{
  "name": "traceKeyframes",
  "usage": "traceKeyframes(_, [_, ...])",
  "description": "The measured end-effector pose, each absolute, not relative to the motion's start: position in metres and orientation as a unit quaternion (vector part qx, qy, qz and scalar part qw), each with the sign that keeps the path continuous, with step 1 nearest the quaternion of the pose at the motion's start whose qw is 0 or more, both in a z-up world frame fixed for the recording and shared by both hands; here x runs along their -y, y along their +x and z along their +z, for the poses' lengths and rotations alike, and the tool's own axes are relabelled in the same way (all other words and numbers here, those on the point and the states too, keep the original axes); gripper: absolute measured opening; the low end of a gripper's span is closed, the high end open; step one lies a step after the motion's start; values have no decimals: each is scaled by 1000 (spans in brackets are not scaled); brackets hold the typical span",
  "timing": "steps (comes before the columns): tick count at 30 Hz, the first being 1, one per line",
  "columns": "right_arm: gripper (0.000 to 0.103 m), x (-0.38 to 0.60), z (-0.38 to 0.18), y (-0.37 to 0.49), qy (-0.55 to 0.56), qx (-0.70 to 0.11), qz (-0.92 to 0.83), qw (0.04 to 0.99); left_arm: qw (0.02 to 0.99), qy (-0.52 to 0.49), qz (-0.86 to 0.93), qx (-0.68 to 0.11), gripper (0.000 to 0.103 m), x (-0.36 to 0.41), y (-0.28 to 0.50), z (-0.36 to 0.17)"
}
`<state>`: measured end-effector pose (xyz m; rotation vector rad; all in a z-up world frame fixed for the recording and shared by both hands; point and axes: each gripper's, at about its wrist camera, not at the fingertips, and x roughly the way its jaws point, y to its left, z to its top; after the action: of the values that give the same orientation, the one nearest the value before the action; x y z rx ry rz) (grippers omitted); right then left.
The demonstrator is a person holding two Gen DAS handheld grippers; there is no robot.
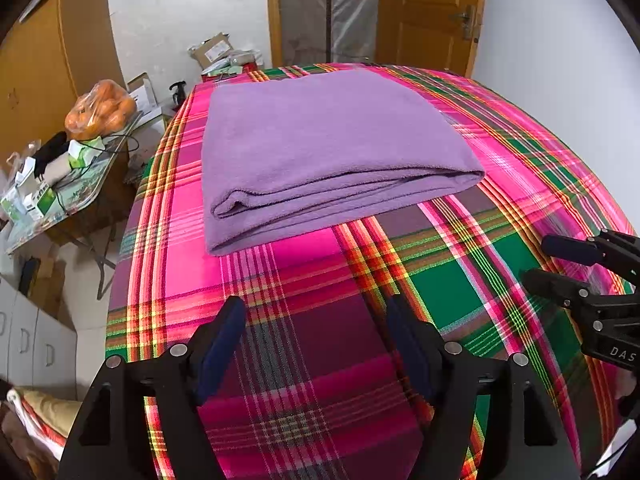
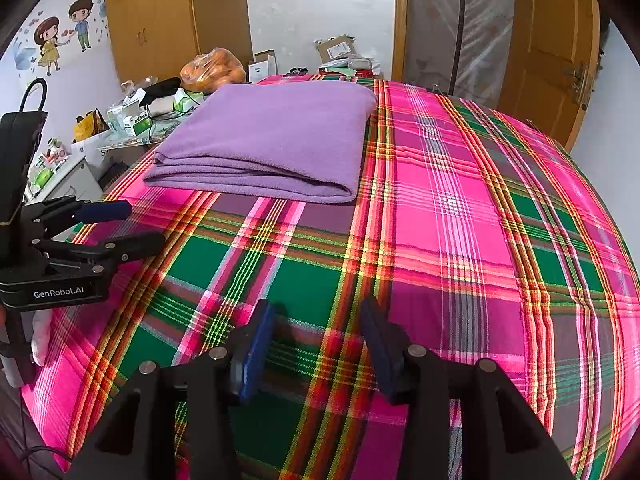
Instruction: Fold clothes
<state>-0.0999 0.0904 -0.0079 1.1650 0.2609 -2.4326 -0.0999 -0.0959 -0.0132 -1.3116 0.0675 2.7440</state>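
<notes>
Nearest, the left tool [image 1: 316,344] and right tool [image 2: 316,344] hang released over the plaid bedspread [image 2: 460,240], gripping nothing. Farther off lies the folded purple cloth [image 1: 320,140]; it looks finished, so withdrawing without snagging it seems best.

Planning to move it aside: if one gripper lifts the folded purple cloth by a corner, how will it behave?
The purple cloth looks soft and floppy: its layered near edge sags unevenly, so it would probably unfold and drape. Its fuzzy surface suggests pads won't slip. Pushed over the plaid cover, it would probably bunch up.
</notes>
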Motion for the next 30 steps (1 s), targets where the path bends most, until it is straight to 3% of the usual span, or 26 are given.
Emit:
traceKeyframes(13, [51, -91, -8, -100, 420, -96, -875, 220, -10, -431, 902, 14, 75, 103, -104, -14])
traceKeyframes(30, [56, -91, -8, -101, 421, -94, -872, 230, -8, -432, 902, 12, 77, 103, -107, -14])
